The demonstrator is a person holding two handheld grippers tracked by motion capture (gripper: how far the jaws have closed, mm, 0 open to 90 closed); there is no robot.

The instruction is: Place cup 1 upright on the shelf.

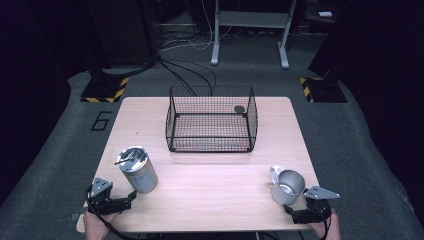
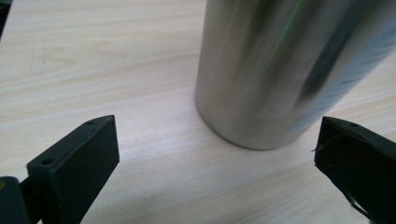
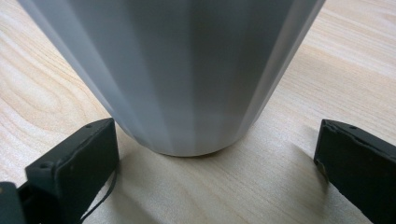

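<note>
Approach stage: my left gripper [image 1: 131,195] and right gripper [image 1: 288,209], jaws apart, face the steel tumbler [image 1: 137,169] and metal pitcher [image 1: 287,186]; neither is grasped, and the wire basket [image 1: 211,120] appears empty.

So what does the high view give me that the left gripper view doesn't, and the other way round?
High view: the wire basket at the table's far middle, the handled metal cup by the right gripper, the steel tumbler with its lid on top, and the left gripper just short of it. Left gripper view: the jaws stand wide apart, with the tumbler's base between and beyond them, untouched. Both: the tumbler upright on the wooden table.
</note>
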